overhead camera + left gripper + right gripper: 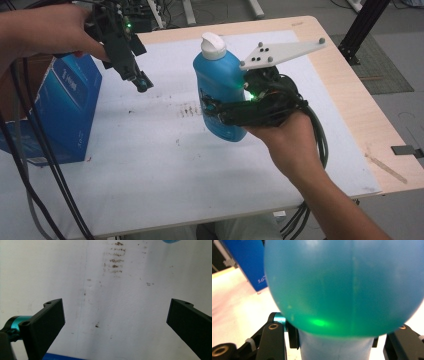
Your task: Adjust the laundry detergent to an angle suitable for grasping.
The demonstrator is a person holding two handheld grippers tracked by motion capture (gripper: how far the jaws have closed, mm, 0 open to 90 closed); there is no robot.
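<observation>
Right tool (212, 107) clamped on the waist of the blue bottle (218, 80), held upright and clear of the table (150, 170), presumably so the white cap (213, 45) stays uppermost during carriage. Bottle body seated between that tool's jaws, bulging above them. Left tool (140, 82) spread apart, empty, hanging beside the blue box (65, 107), bottle off towards its far side.

Both grippers are black with teal fittings and green lights; the right gripper (212, 107) carries a grey three-cornered plate, the left gripper (141, 82) trails black cables.
</observation>
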